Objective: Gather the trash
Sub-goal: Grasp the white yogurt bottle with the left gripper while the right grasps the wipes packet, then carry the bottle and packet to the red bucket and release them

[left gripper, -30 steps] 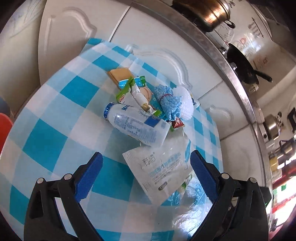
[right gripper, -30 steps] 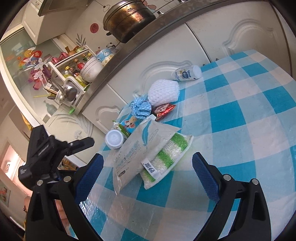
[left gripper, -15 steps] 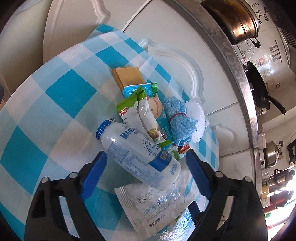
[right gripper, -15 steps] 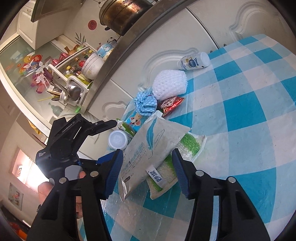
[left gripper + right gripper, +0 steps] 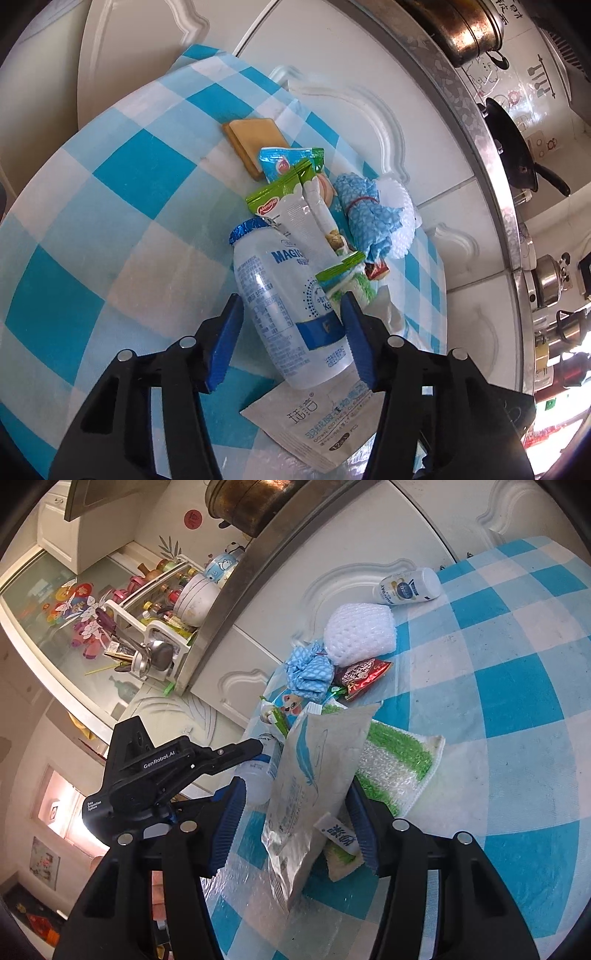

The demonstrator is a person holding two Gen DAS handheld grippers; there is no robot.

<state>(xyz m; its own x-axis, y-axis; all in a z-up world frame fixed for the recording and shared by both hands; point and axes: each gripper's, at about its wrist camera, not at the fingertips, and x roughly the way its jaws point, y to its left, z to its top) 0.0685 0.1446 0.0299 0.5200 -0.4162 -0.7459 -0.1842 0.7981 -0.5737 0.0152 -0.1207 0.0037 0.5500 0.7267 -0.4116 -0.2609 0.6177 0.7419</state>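
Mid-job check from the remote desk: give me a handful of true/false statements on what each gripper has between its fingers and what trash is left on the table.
1. The left gripper straddles the clear plastic bottle. True.
2. That bottle stands upright. False: it lies on its side on the checked tablecloth.
3. The right gripper has the white feather-print pouch between its fingers. True.
4. The green-striped cloth lies on top of that pouch. False: the pouch overlaps the cloth.
5. A small white bottle lies at the far table edge beyond the white foam net. True.
6. The red snack wrapper is held by the right gripper. False: it lies on the table beside the foam net.
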